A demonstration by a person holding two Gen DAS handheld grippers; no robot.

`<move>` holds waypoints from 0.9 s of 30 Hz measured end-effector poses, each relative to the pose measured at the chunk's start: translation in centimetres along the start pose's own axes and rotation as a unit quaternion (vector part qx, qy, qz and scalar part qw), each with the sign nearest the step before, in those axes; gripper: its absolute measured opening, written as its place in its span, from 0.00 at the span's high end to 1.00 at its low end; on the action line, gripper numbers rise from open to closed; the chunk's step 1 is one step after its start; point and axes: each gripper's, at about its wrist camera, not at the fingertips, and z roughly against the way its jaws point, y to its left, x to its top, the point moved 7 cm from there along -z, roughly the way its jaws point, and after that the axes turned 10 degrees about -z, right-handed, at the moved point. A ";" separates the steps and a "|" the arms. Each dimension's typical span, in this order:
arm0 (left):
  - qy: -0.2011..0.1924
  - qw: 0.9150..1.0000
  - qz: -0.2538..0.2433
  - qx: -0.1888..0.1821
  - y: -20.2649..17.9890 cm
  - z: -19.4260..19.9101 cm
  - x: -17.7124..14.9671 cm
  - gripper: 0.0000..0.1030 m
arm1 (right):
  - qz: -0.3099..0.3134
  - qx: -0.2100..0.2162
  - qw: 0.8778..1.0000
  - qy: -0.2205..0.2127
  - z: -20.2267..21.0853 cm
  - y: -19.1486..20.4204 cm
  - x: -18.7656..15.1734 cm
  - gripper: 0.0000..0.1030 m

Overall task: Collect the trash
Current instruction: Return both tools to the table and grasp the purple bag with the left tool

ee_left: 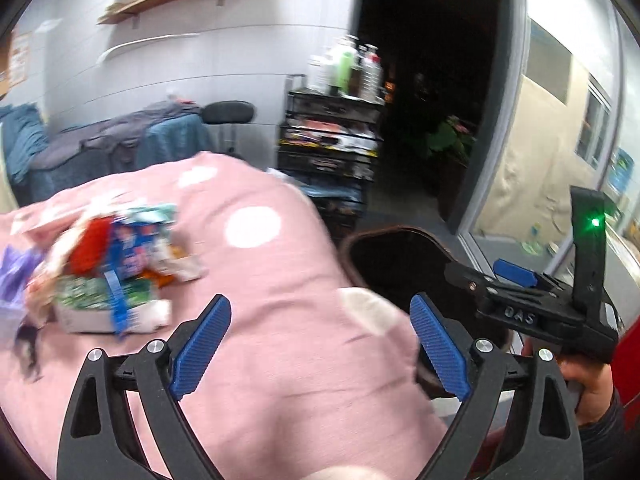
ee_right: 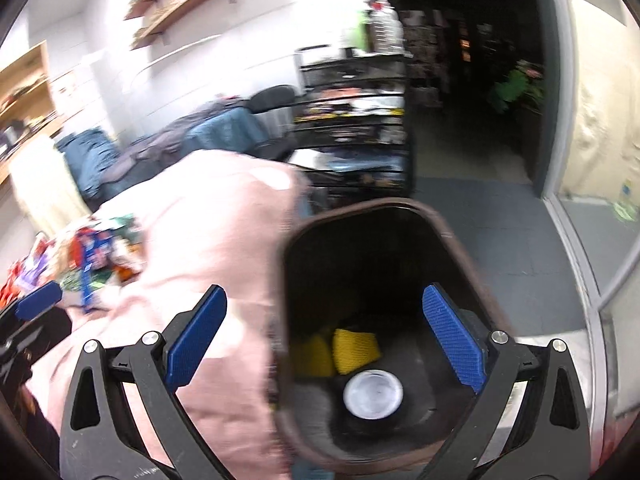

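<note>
Trash [ee_left: 112, 276] heaped on pink cover [ee_left: 280, 280] | your left tool [ee_left: 320, 344] and right tool [ee_right: 326, 340] spread, empty | bin [ee_right: 400, 208] holds some | next: reach, pinch another piece.

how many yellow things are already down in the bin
2: both lie at the bottom of the brown bin, one yellow sponge-like piece and a blurrier yellow piece beside it, above the metal can. More may be hidden.
</note>
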 end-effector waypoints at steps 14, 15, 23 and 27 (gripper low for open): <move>-0.023 0.983 0.095 0.153 13.5 7.7 -5.0 0.11 | 0.097 0.145 0.984 0.032 -0.9 17.2 -2.5 0.06; -0.025 0.980 0.109 0.162 14.6 8.3 -5.5 0.11 | 0.102 0.160 0.981 0.045 -1.0 18.6 -2.9 0.06; -0.029 0.963 0.172 0.205 21.5 10.9 -7.9 0.11 | 0.126 0.214 0.963 0.104 -2.9 26.4 -5.7 0.09; -0.035 0.958 0.204 0.200 24.6 11.0 -8.1 0.11 | 0.114 0.231 0.958 0.129 -4.1 29.2 -6.2 0.14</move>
